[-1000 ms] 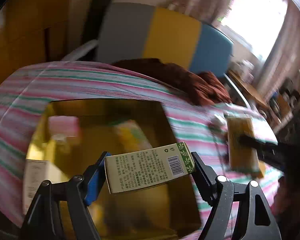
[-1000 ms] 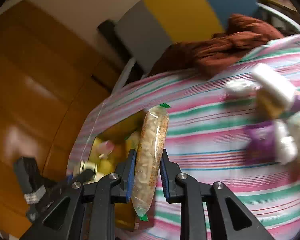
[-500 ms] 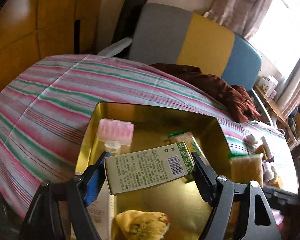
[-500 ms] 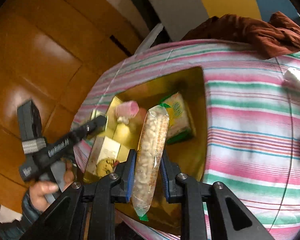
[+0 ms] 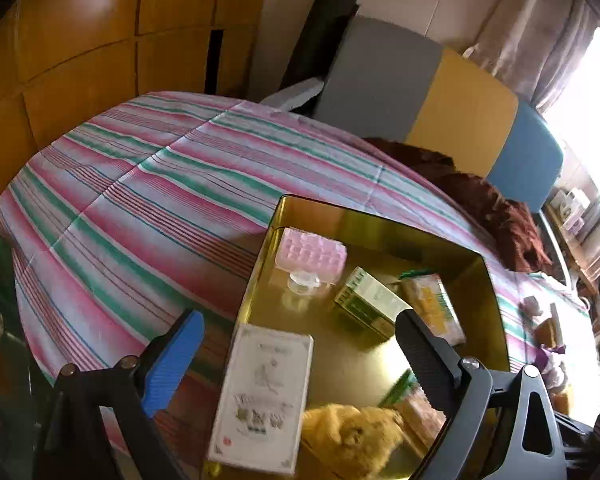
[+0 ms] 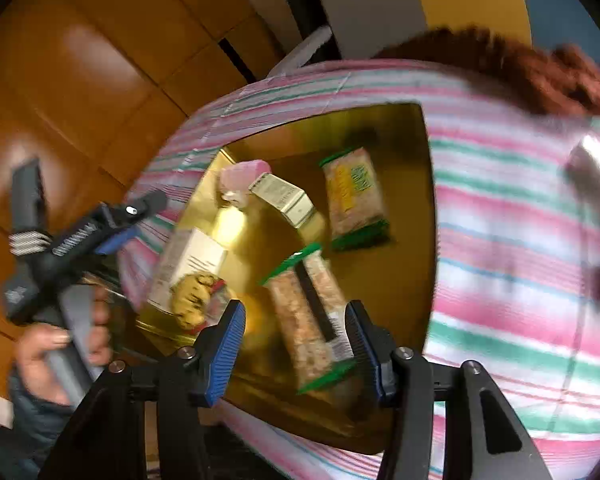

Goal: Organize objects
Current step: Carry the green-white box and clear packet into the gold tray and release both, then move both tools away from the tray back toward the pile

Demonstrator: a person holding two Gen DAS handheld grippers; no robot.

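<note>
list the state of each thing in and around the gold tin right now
left gripper: empty, jaws opening
right gripper: jaws opening, snack packet loose between them
snack packet: dropped into tin
gold tin: open, no lid
green carton: lying in tin
white box: leaning on tin's edge

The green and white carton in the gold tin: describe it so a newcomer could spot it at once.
On the striped tablecloth sits a gold tin. Near its middle, between the pink tray and the yellow snack packet, lies the carton. It alone is a small box with a green leaf-patterned edge.
</note>
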